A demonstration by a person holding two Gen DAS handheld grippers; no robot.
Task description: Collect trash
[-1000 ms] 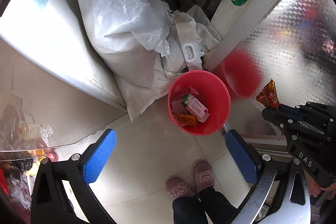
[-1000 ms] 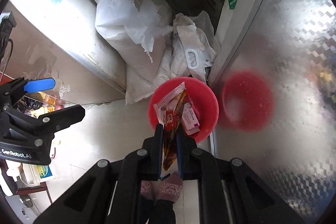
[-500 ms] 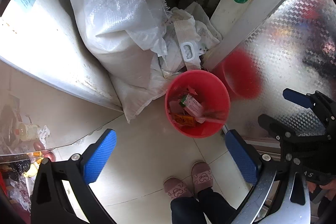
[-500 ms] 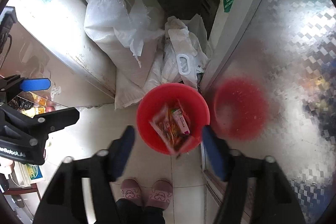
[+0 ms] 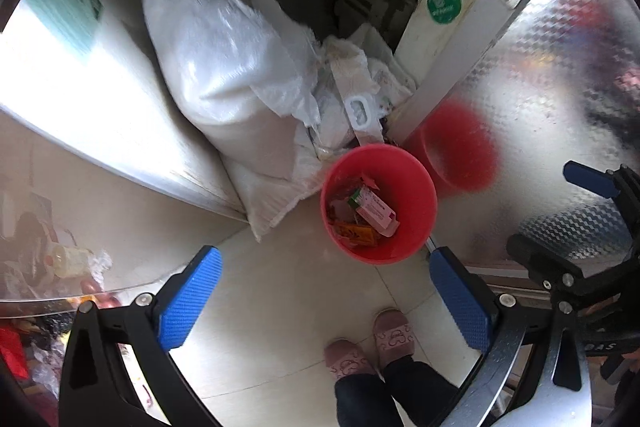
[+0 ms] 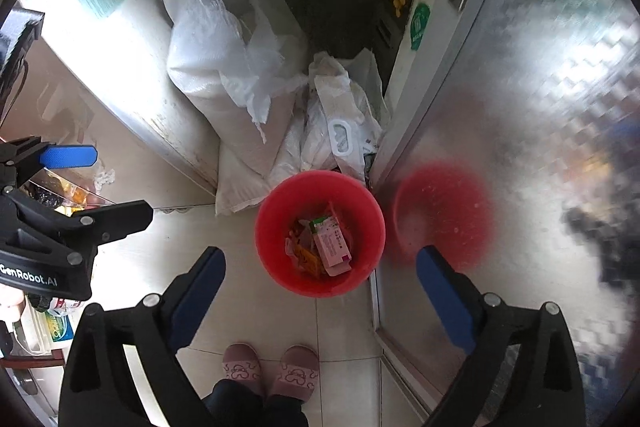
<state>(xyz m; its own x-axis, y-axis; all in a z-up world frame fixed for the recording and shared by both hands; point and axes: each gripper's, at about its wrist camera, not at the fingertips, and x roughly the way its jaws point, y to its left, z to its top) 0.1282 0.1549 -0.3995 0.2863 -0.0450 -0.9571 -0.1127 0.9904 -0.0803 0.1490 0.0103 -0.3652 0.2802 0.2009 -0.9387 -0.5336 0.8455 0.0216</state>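
Blue pads mark both sets of tongs, and each pair stands wide with nothing between them. Starting at the left, the left gripper [image 5: 320,291] hangs over pale floor tiles, its jaws spread and empty; beyond its left pad lies a glass tabletop edge [image 5: 100,291] with clutter under it, too blurred to name. Ahead of these tongs a white woven sack [image 5: 224,87] leans against a metal cabinet side, with crumpled white bags [image 5: 352,91] just beside it.

Further right, just ahead of the left gripper's right pad, sits the red bucket [image 5: 416,195]. In it lie the pink carton [image 5: 374,211] and, beside it, the orange snack wrapper [image 5: 354,233]. So the trash is well inside the rim, not hanging over it.

The right gripper [image 6: 320,287] hovers above the same bucket, which shows between its pads and slightly ahead. Its jaws are opening and nothing is between them. To the right of both tongs stands a patterned steel door [image 6: 540,107] that mirrors the bucket as a red blur.

The step in hand looks like the release into the bucket. To do it well, keep the jaws fully apart until they are clear of the rim, lift straight so no pad clips the bucket, and check that nothing clings to the pads before seeking the next piece.
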